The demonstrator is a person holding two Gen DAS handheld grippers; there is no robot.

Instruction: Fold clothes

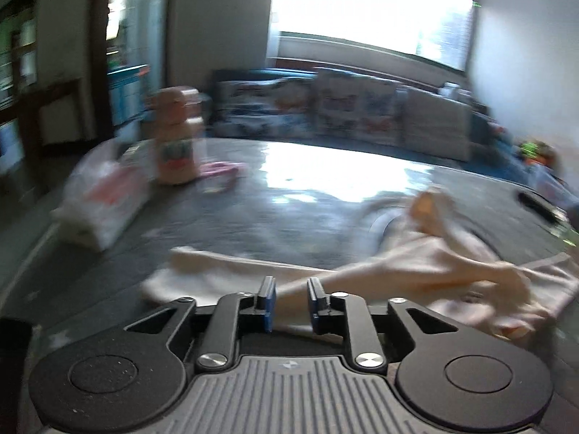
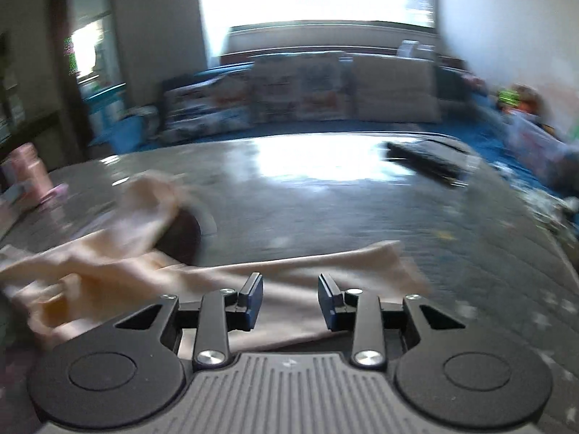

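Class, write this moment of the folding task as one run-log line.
left gripper: open, over cloth | right gripper: open, over cloth | cloth: crumpled, unfolded on table | image: blurred

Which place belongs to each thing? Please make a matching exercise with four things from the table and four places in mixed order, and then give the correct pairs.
Things:
1. pale garment
2. orange bottle
3. white plastic bag
4. black flat object

Places:
A. far right part of the table, near its edge
B. standing upright at the far left
C. lying crumpled just ahead of both grippers
D. lying at the left edge, nearer than the bottle

Pairs: 1-C, 2-B, 3-D, 4-A
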